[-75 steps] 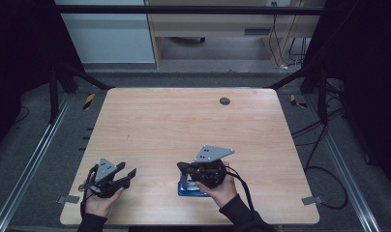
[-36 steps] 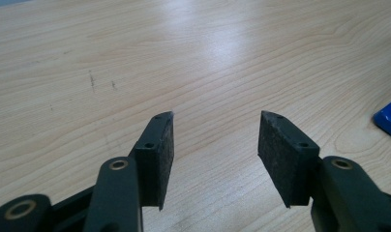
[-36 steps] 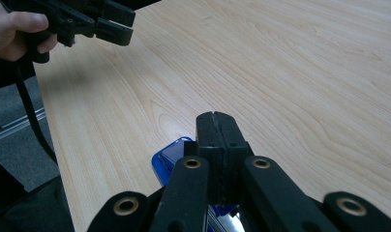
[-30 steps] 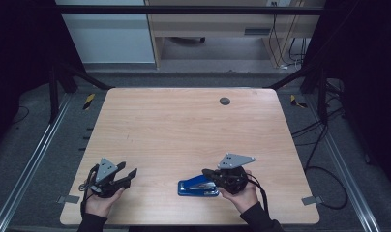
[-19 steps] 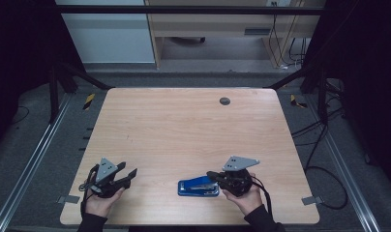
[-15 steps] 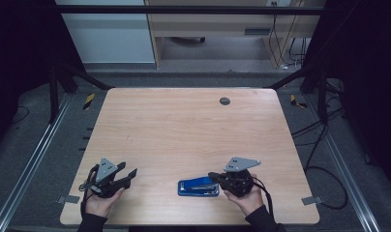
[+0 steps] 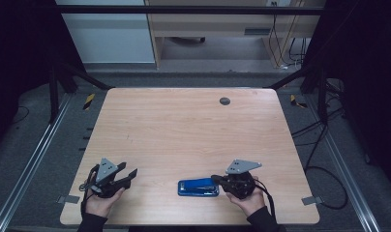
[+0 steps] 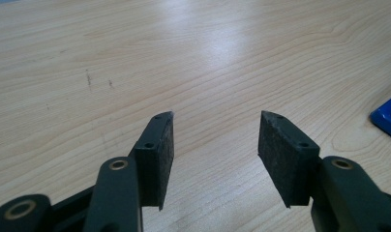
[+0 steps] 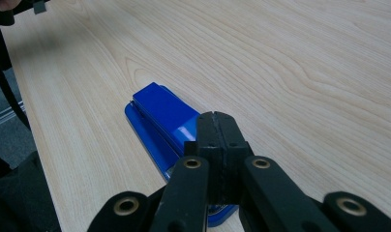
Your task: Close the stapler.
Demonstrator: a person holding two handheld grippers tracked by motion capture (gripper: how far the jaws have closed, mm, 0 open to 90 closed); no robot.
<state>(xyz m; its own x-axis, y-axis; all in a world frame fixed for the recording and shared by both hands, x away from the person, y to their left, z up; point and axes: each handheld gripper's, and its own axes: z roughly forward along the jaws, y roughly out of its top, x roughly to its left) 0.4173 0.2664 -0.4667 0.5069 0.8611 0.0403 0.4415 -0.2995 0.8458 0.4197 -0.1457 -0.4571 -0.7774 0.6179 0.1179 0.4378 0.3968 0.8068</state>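
Glossy blue wedge-shaped stapler (image 9: 159,118) lies on pale woodgrain table (image 7: 184,130); right claw (image 9: 216,118) pressed together above it, left claw (image 8: 215,140) apart.

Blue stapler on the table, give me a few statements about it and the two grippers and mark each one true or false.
1. The blue stapler lies flat on the wooden table near the person's edge. True.
2. The left gripper is clamped on the stapler. False: its jaws stand open over bare wood, with nothing between them.
3. The right gripper has its jaws pressed together. True: in the right gripper view the tips meet, just above the near end of the stapler.
4. The stapler sits between the right gripper's jaws. False: the jaws are shut with nothing between them.
5. The stapler stands at the far edge beside the round dark grommet. False: it lies well short of it, on the near side.
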